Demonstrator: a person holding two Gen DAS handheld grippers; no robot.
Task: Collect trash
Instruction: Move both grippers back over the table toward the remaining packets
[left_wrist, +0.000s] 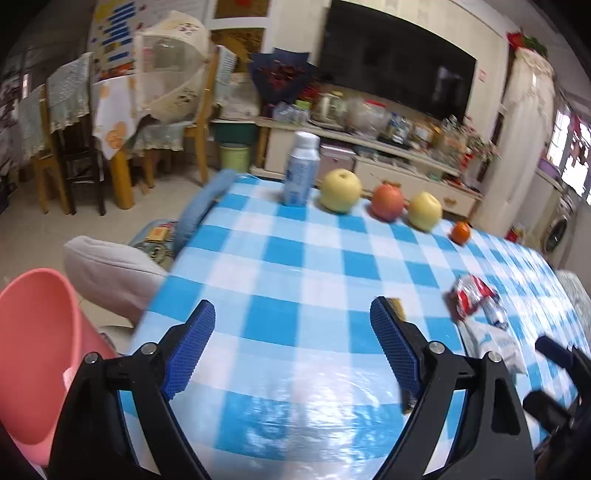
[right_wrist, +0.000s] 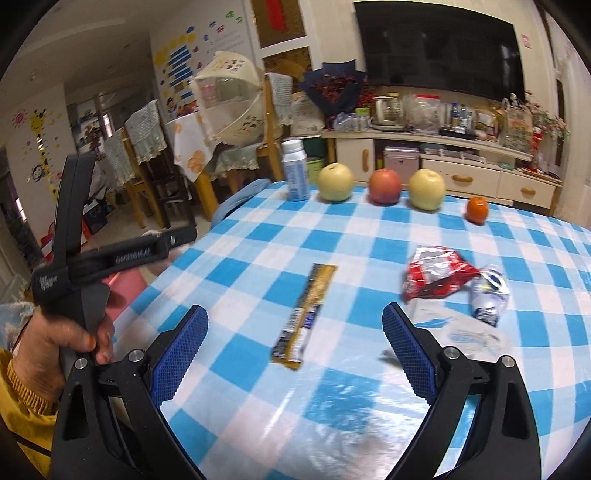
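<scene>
The right claw (right_wrist: 295, 334) (wide open, empty) is best lowered squarely over the yellow wrapper (right_wrist: 304, 314), left of the red packet (right_wrist: 436, 277).

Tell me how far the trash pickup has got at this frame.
Nothing looks collected yet. Both grippers, left and right, are open and empty. The long wrapper, red wrapper, crumpled blue packet and clear plastic all lie on the table. The pink bin's inside isn't visible.

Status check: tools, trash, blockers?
Left tool open, empty; right tool open, empty. Long yellow-black wrapper, crumpled red wrapper lying on checked tablecloth. Nothing in the way.
</scene>
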